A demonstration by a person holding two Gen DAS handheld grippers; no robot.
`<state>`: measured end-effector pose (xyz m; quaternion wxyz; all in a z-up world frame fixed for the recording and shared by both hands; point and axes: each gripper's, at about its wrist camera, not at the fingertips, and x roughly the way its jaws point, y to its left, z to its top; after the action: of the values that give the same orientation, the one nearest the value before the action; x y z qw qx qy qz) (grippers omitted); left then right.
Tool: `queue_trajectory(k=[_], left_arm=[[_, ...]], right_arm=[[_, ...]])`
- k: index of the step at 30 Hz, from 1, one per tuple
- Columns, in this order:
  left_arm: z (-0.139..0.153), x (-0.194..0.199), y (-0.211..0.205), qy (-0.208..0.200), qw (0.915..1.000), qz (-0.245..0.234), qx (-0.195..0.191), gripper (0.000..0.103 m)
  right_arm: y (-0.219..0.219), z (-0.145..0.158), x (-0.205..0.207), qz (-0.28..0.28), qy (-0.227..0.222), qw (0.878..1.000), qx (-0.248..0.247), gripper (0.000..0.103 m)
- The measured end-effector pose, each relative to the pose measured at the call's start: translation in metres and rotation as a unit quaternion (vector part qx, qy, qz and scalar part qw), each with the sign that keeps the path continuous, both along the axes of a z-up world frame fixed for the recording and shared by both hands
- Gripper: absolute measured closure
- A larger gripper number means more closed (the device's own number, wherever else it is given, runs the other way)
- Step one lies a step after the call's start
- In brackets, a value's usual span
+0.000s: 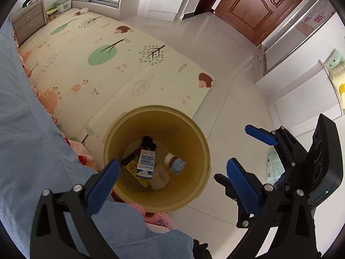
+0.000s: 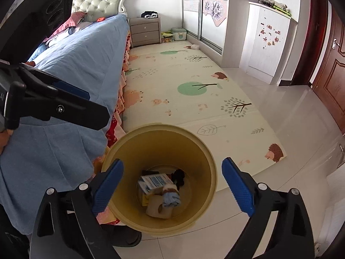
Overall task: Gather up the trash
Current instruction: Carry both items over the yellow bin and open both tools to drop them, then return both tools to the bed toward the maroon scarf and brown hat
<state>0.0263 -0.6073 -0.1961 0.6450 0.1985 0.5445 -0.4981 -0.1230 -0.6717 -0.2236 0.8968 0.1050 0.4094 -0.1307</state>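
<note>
A yellow trash bin (image 1: 200, 151) stands on the floor beside the bed; it also shows in the right wrist view (image 2: 207, 164). Inside lie a blue-and-white carton (image 1: 146, 164) (image 2: 154, 182), a yellow box (image 1: 132, 169), a dark item (image 1: 147, 142), beige paper (image 1: 159, 179) (image 2: 154, 207) and a crumpled blue piece (image 1: 177, 166) (image 2: 171, 198). My left gripper (image 1: 172, 172) is open and empty above the bin. My right gripper (image 2: 172, 185) is open and empty above the bin; it also shows in the left wrist view (image 1: 239, 149), to the right.
A bed with a blue cover (image 2: 71, 64) runs along the left. A patterned play mat (image 2: 183, 90) covers the floor beyond the bin. A paper sheet (image 1: 273, 164) lies on the tile floor at the right. A grey nightstand (image 2: 145, 31), white cabinet (image 2: 267, 43) and brown door (image 1: 258, 2) stand farther off.
</note>
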Motion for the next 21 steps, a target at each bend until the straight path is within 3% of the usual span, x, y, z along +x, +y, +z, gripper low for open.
queue_trajectory(k=[9, 21], left_arm=[[0.0, -0.001, 0.001, -0.014, 0.9999, 0.0, -0.001, 0.004], [0.016, -0.01, 0.008, -0.053, 0.9981, -0.003, -0.03, 0.004]], right_arm=[[-0.002, 0.005, -0.005, -0.004, -0.004, 1.0, 0.016, 0.016], [0.006, 0.023, -0.013, -0.015, -0.015, 1.0, 0.012, 0.016]])
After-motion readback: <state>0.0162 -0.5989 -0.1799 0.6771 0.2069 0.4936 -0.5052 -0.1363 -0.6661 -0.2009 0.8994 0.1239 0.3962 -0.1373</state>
